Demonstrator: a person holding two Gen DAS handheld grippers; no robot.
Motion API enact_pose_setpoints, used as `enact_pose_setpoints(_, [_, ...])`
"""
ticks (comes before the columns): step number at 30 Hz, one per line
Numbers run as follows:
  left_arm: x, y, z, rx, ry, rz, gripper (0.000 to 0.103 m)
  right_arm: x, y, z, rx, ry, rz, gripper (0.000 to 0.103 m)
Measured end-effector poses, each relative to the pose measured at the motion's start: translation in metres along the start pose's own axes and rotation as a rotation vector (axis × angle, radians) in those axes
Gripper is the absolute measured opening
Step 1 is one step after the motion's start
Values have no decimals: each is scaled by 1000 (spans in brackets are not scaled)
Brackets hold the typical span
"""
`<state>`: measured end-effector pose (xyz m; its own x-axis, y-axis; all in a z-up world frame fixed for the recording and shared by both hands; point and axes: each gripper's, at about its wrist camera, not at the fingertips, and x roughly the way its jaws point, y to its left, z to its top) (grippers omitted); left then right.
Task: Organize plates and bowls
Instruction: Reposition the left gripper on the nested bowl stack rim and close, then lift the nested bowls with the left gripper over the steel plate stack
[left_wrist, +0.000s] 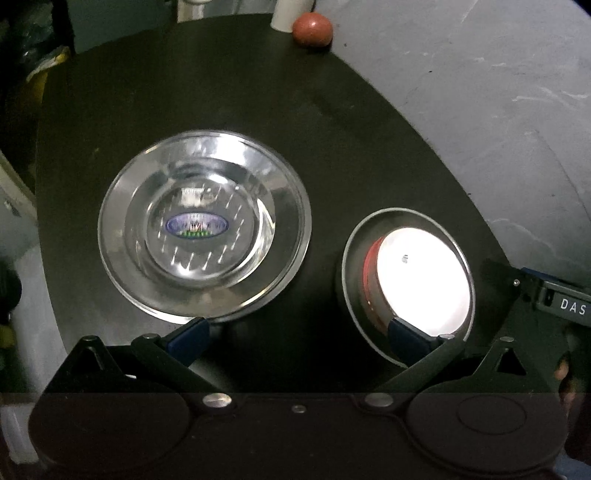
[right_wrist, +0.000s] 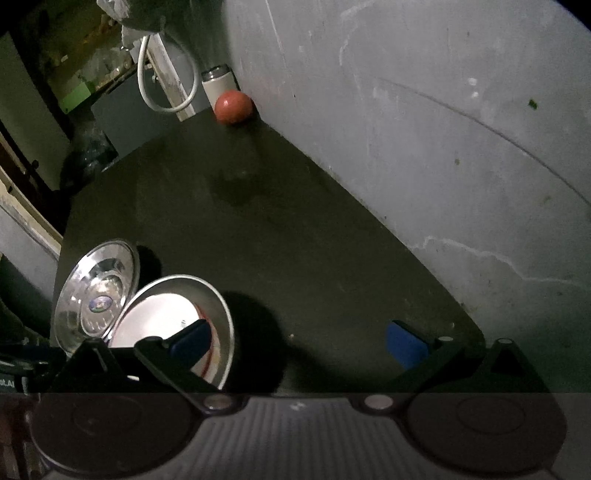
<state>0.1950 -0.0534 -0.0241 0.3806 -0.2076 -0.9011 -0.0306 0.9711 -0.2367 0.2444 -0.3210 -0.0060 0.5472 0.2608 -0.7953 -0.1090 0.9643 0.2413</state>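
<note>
Left gripper (left_wrist: 301, 338): hanging over the near edge of the surface, its 2 blue-padded fingers spread wide and gripping nothing; the left pad is sitting at the near rim of the steel plate, the right pad is showing in front of the bowl's near rim, though whether either is touching cannot be told.
Right gripper (right_wrist: 297, 341): hovering with its 2 fingers spread wide and nothing between them; its left pad is overlapping the bowl in this view, its right pad is standing over bare surface, well away from the bowl.
Bowl (left_wrist: 408, 284): a metal bowl with a bright white inside and a red band along its left inner wall, sitting on the surface; it is the landmark for everything below.
Steel plate (left_wrist: 205, 230): lying flat just left of the bowl, the 2 rims close together; a smaller shiny dish with a blue oval sticker is sitting in its middle.
Surface (left_wrist: 258, 110): dark and matte, carrying the bowl and stretching far beyond it to the wall.
Red ball (left_wrist: 312, 28): resting at the far edge of the surface, well beyond the bowl, close to the wall.
White cylinder (right_wrist: 218, 84): standing just behind the red ball, far from the bowl.
Wall (right_wrist: 424, 147): grey and scuffed, running along the right of the bowl.
White cable (right_wrist: 142, 79): looping down in the far corner, beyond the bowl.
</note>
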Motion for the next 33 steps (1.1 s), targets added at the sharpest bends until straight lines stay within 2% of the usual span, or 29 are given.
enact_pose_setpoints(12, [9,-2,-5,-67,14,35,101,12,-6,2,-40,51,28,103])
enact_pose_setpoints(19, [13,-5,-4,-79,16,42,89,23,3,7,-99,82,37,102])
enact_pose_setpoints(24, [12,-6,-4,-86,6,18,76,29,7,7,-112,100,52,78])
enact_pose_setpoints(29, [12,-7,-3,-90,-13,-47,49,34,11,4,-107,114,111,59])
enact_pose_setpoints(30, [12,-8,-3,-89,-19,-55,47,34,11,3,-103,116,125,53])
enact_pose_setpoints(33, [13,-8,-3,-98,-26,-79,42,34,11,3,-95,112,146,46])
